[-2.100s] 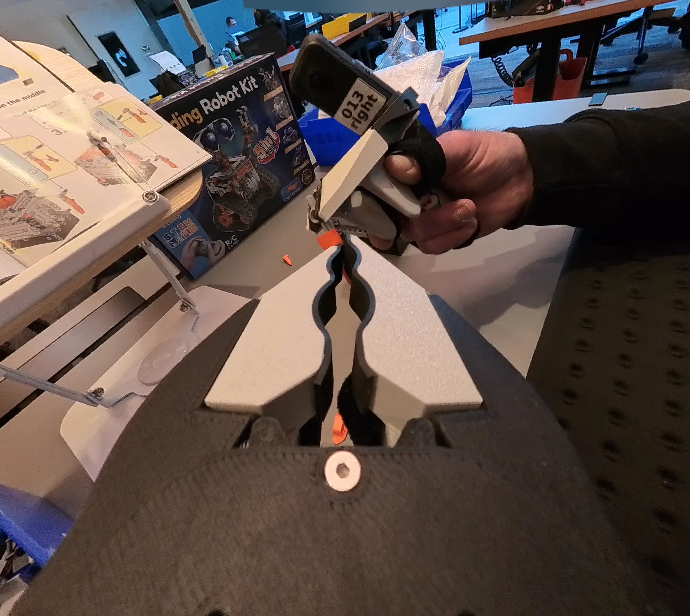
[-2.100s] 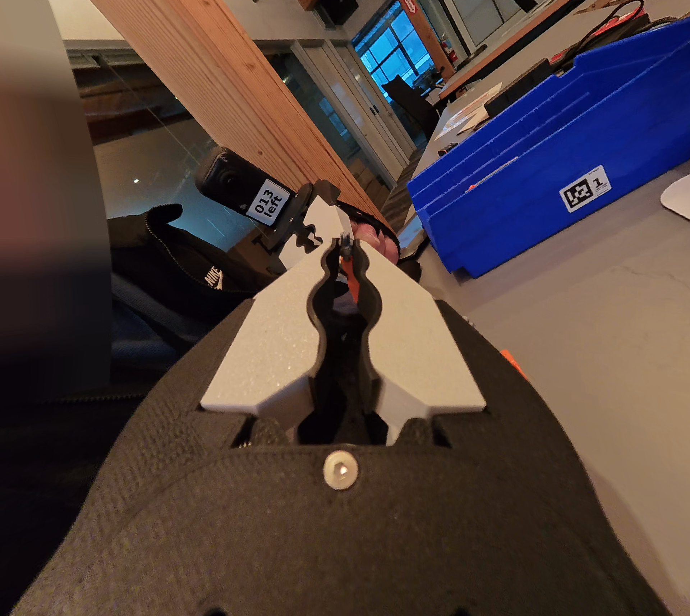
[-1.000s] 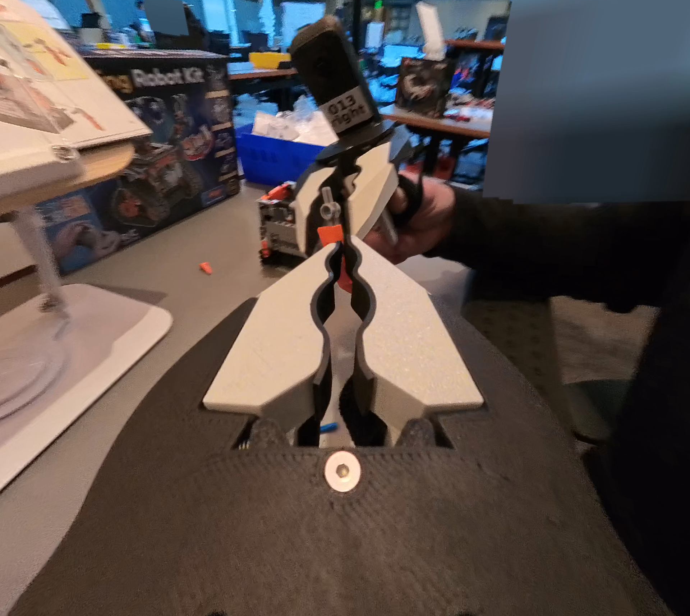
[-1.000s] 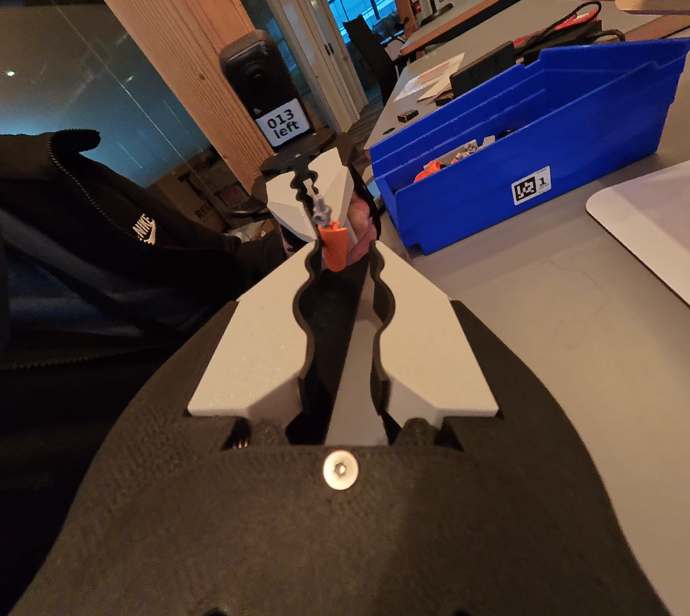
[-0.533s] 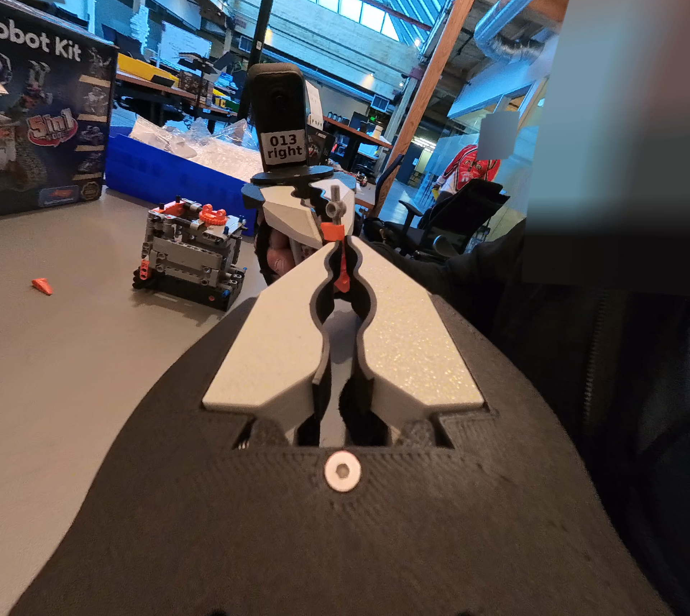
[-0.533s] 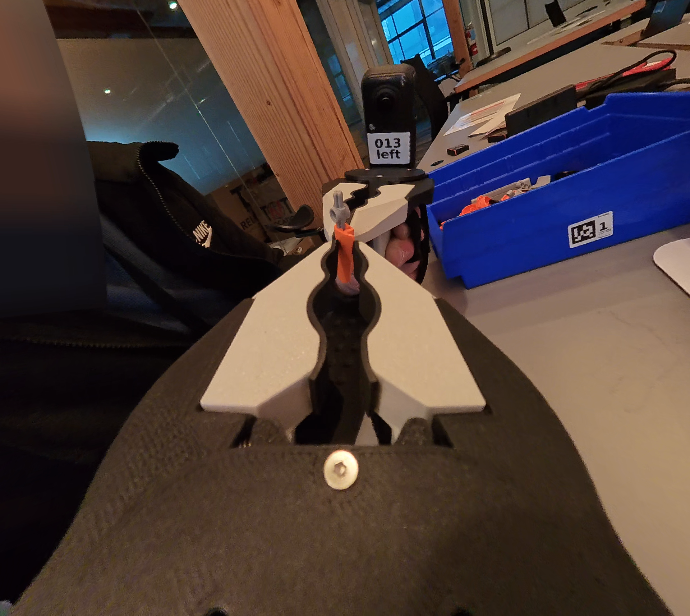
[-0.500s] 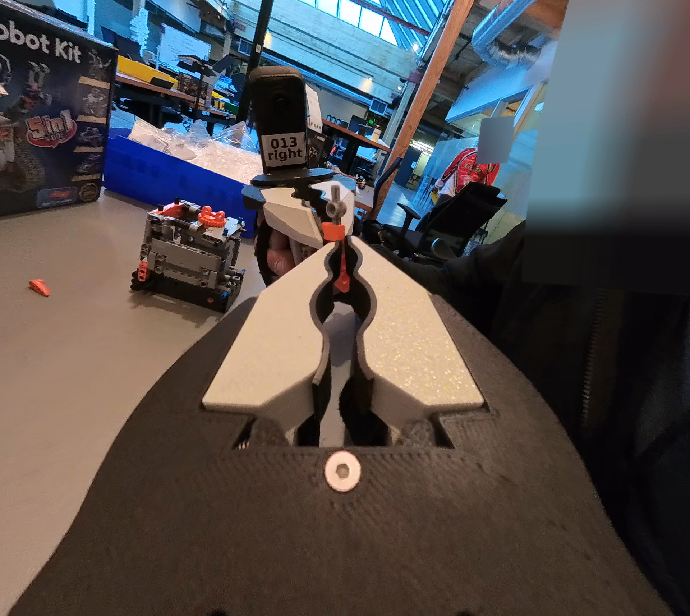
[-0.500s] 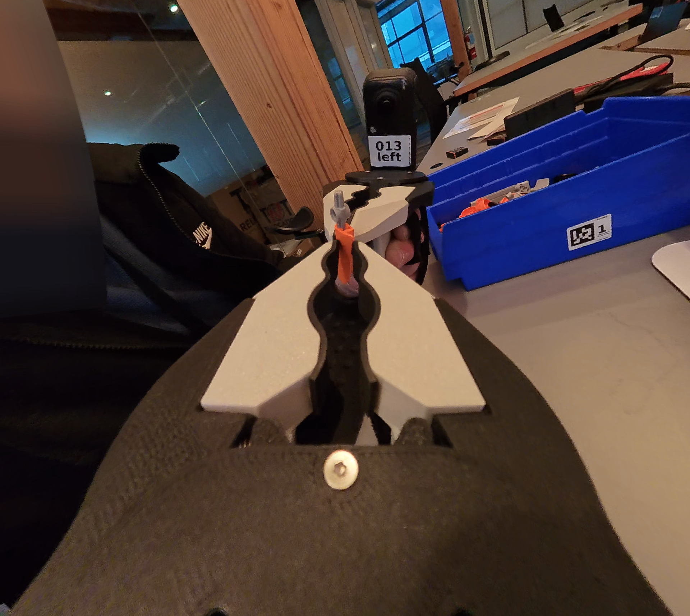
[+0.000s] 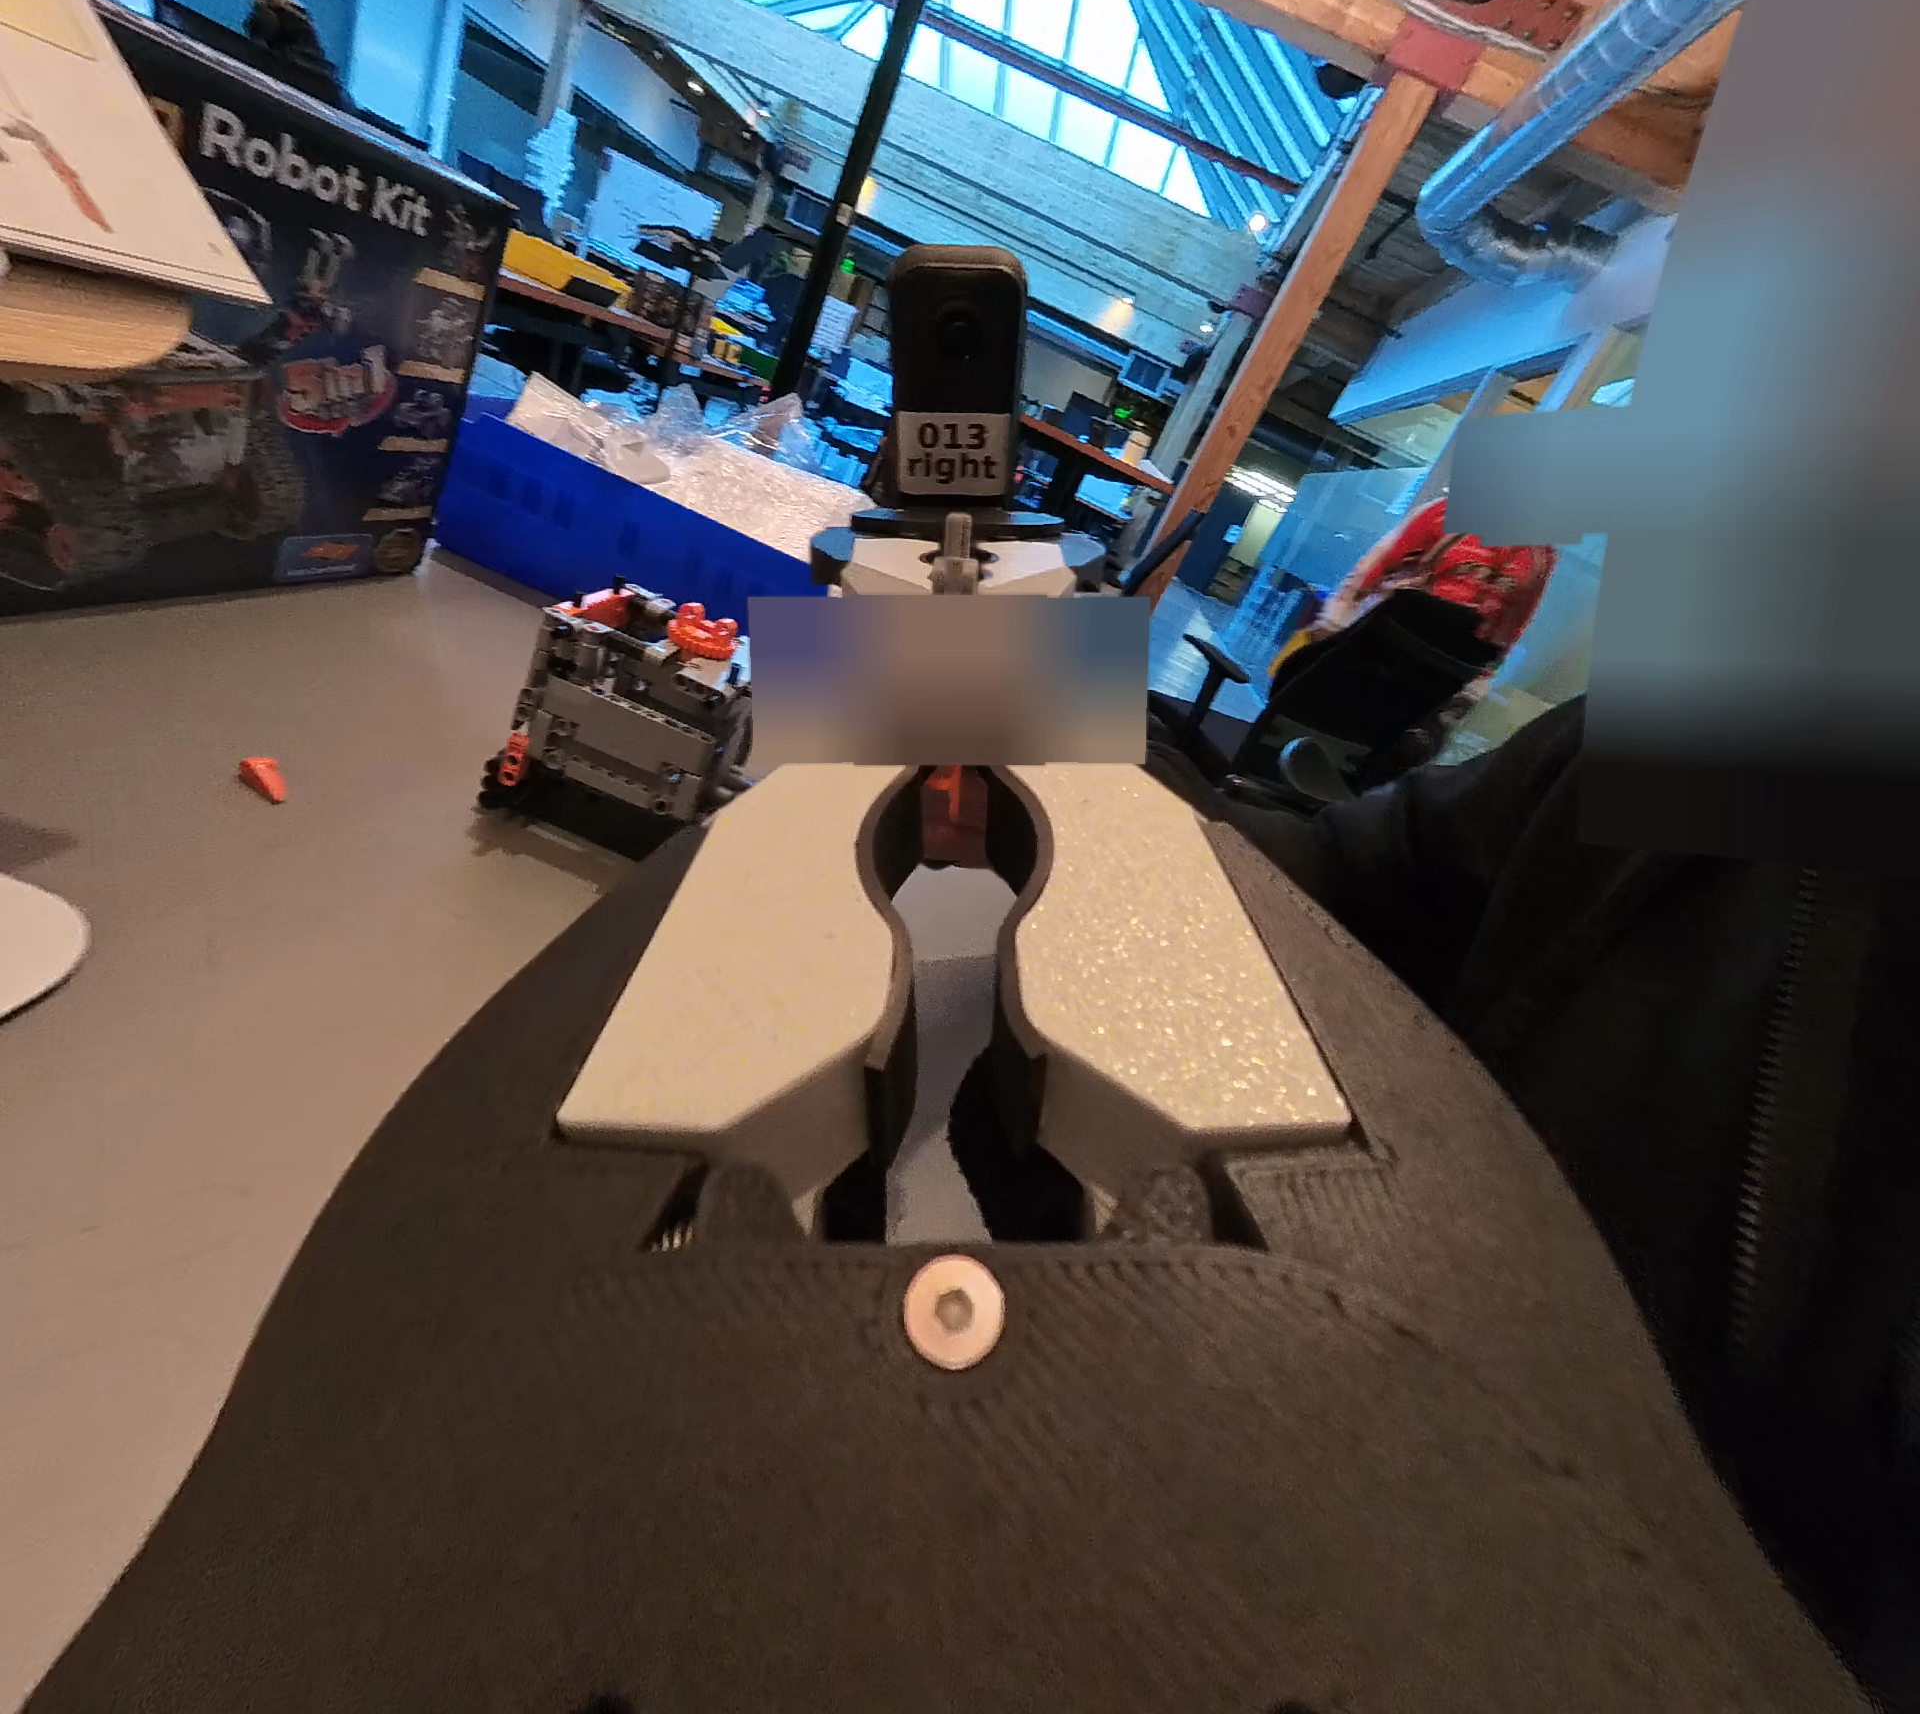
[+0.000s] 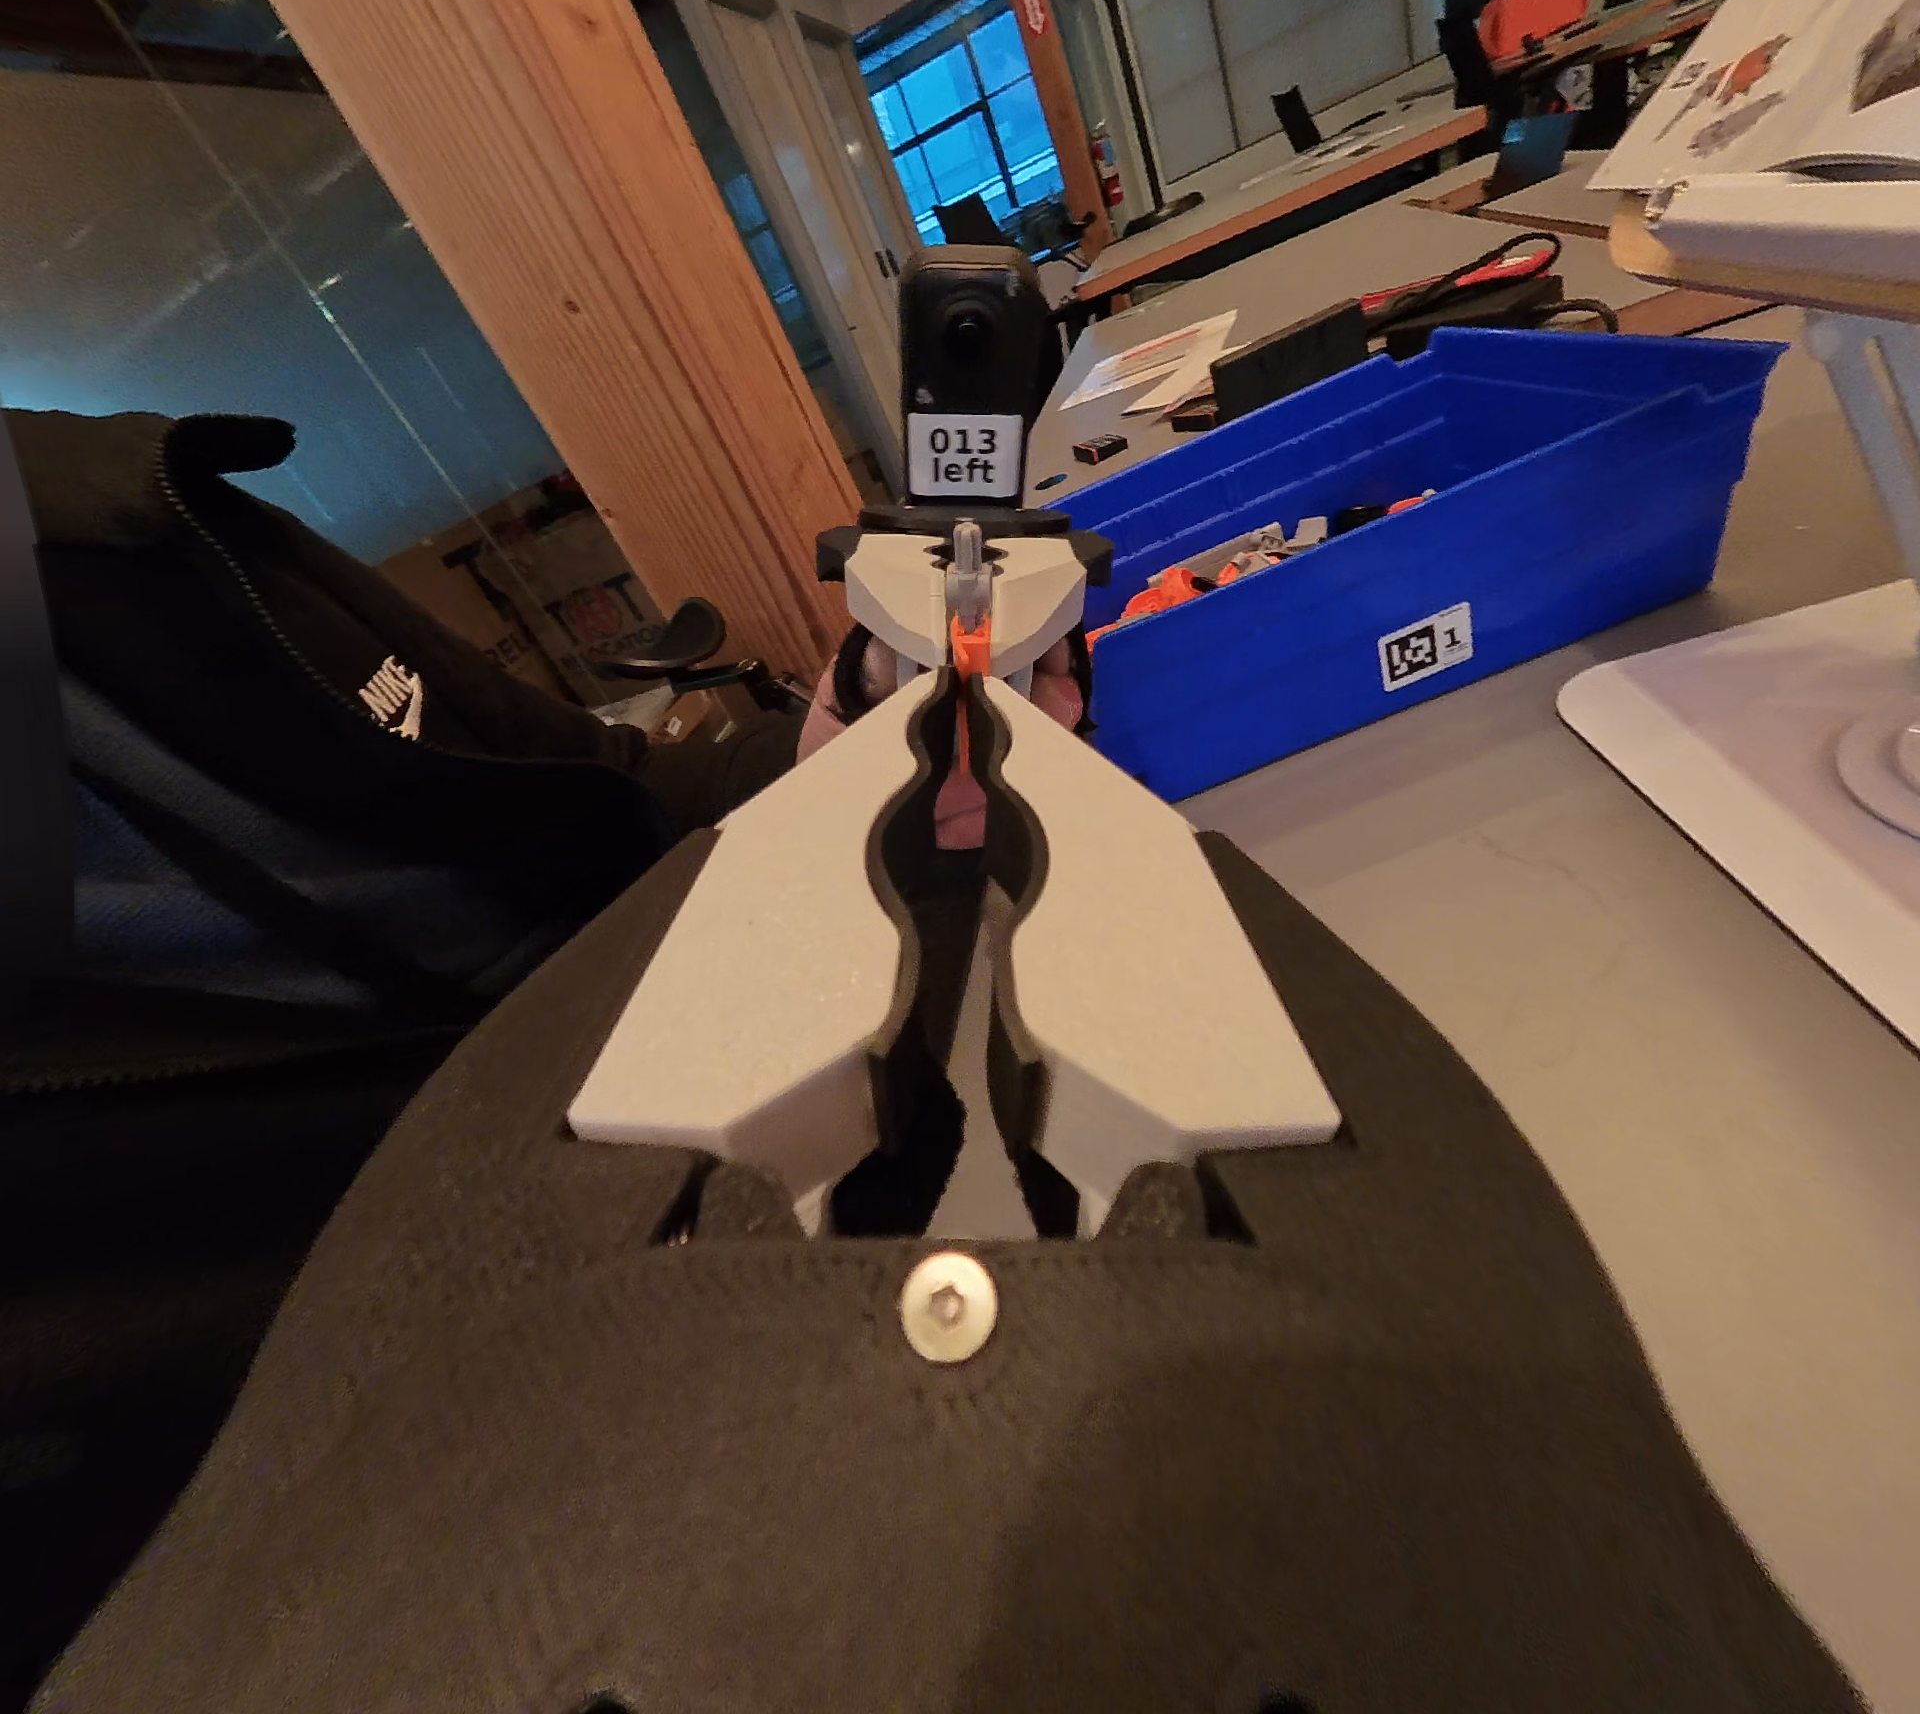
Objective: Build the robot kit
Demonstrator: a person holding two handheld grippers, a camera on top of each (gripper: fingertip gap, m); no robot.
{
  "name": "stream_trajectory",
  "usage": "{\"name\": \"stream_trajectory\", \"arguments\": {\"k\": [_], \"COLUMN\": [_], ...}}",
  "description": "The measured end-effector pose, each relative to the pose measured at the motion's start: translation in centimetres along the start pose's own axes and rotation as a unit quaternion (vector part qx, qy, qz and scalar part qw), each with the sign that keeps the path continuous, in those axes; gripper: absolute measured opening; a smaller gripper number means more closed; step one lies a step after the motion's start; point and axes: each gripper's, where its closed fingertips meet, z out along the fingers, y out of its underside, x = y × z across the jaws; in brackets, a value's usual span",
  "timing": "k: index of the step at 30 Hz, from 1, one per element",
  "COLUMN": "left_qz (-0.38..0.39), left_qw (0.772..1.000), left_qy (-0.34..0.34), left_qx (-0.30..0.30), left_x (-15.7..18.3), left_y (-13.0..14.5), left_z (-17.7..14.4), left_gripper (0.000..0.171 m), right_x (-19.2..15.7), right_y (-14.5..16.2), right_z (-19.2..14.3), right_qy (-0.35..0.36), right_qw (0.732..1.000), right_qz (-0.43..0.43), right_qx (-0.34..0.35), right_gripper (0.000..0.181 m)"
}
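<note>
Left wrist view: the left gripper (image 9: 951, 781) is held low over the grey tabletop (image 9: 260, 989), with its fingers set narrow. Its tips are covered by a blurred patch, so it cannot be told whether anything is clamped there. An orange piece (image 9: 948, 817) is seen in the gap between the fingers, just below the patch. The right gripper (image 9: 956, 578) is faced head-on just beyond, and a grey pin (image 9: 956, 547) is seen standing upright at its front. To the left, a small block-built model (image 9: 634, 708) is set on the tabletop, with a loose orange part (image 9: 262, 779) lying well apart from it. A dark kit box (image 9: 260, 376) and a blue bin of clear plastic bags (image 9: 623, 511) are placed behind. In the right wrist view, the right gripper's fingers are closed to a thin slit and the orange piece is pinched at their tips, held in the air. The grey pin is seated on the top of that piece, right in front of the left gripper. A second blue bin (image 10: 1558, 542) holding small parts is set just to the right, a white stand base (image 10: 1714, 781) is seen nearer, and a dark jacket (image 10: 312, 729) is seen at the left.
</note>
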Motion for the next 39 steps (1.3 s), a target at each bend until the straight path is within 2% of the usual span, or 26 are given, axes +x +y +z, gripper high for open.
{"name": "stream_trajectory", "arguments": {"k": [5,9,13,17,21,24,29,39], "left_qz": [0.053,0.156,0.259,0.353,0.372,0.375,0.362,0.278], "left_qw": [0.996,0.975,0.928,0.867,0.844,0.839,0.845,0.907], "left_qy": [-0.071,-0.154,-0.252,-0.324,-0.346,-0.358,-0.358,-0.29], "left_qx": [0.012,-0.027,-0.09,-0.136,-0.17,-0.165,-0.165,-0.129], "left_x": [-1.3,-2.0,-3.5,-4.2,-5.0,-5.0,-5.1,-4.8], "left_y": [-0.8,-0.3,0.6,0.9,1.9,1.5,1.6,1.7], "left_z": [-0.7,-0.5,-0.2,0.2,0.8,0.7,0.5,0.7], "left_gripper": [0.007,0.016,0.025,0.027,0.026,0.014,0.013,0.012], "right_x": [0.7,1.7,2.7,3.4,3.6,3.7,3.8,3.3], "right_y": [-0.5,-0.8,-0.8,-0.5,-0.3,-0.1,0.1,-0.9], "right_z": [-0.5,-0.8,-1.0,-0.9,-0.6,-0.5,-0.4,-0.7], "right_qy": [0.034,0.069,0.095,0.117,0.122,0.135,0.149,0.14], "right_qw": [0.999,0.997,0.994,0.991,0.99,0.988,0.987,0.989], "right_qz": [-0.001,0.002,0.026,0.042,0.057,0.05,0.032,0.013], "right_qx": [0.012,0.023,0.04,0.045,0.051,0.048,0.04,0.055], "right_gripper": [0.0,0.0,0.0,0.0,0.0,0.0,0.0,0.005]}}
